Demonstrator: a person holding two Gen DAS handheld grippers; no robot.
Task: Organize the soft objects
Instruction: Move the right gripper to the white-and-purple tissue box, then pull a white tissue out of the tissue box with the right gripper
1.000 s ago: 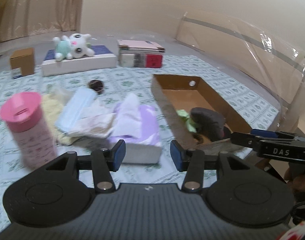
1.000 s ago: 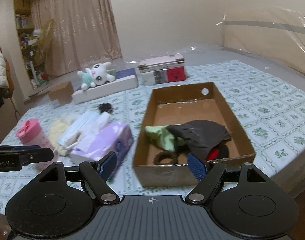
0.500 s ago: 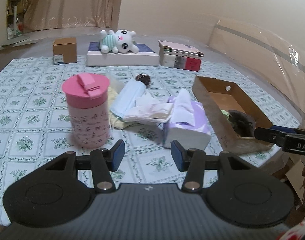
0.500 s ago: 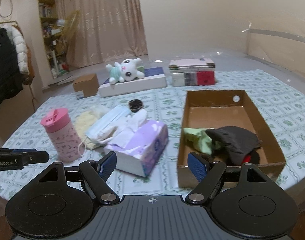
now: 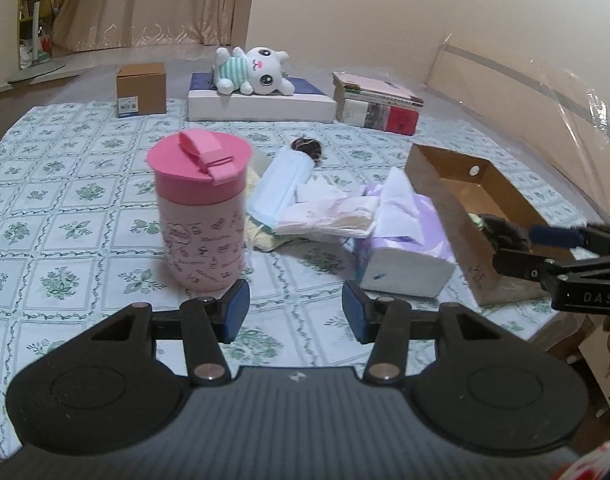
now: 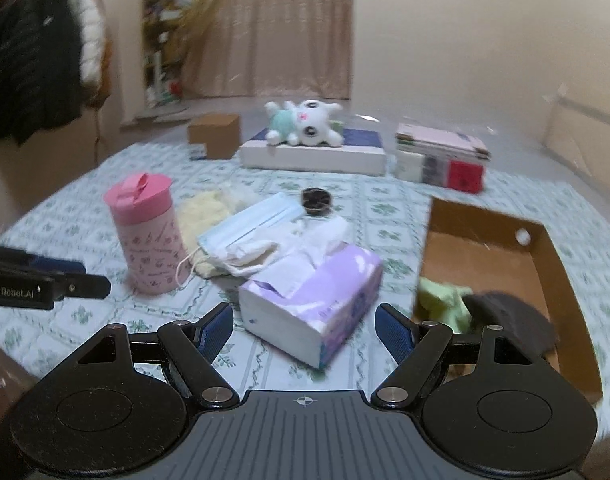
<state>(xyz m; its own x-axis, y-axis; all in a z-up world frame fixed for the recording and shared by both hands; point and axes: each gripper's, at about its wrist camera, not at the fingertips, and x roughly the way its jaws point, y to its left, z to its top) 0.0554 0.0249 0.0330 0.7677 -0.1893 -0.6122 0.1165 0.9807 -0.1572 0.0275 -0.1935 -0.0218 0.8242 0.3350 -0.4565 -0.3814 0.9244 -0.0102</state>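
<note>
Soft things are only partly sorted: a green cloth [image 6: 445,300] and a dark cloth [image 6: 513,320] already lie in the cardboard box [image 6: 545,240], while a face mask [image 6: 253,220], white cloths [image 6: 261,256] and a yellow cloth [image 6: 205,208] sit heaped on the patterned tablecloth [image 5: 65,208], between the box and the pink tumbler [image 5: 201,216]. From where I stand, that pile looks next. Both the left gripper [image 5: 295,312] and right gripper [image 6: 305,330] hover with fingers apart, holding nothing. The purple tissue pack [image 6: 313,300] lies just in front of the heap, and the plush toy [image 5: 253,70] rests well back on a flat white box [image 5: 261,106].
</note>
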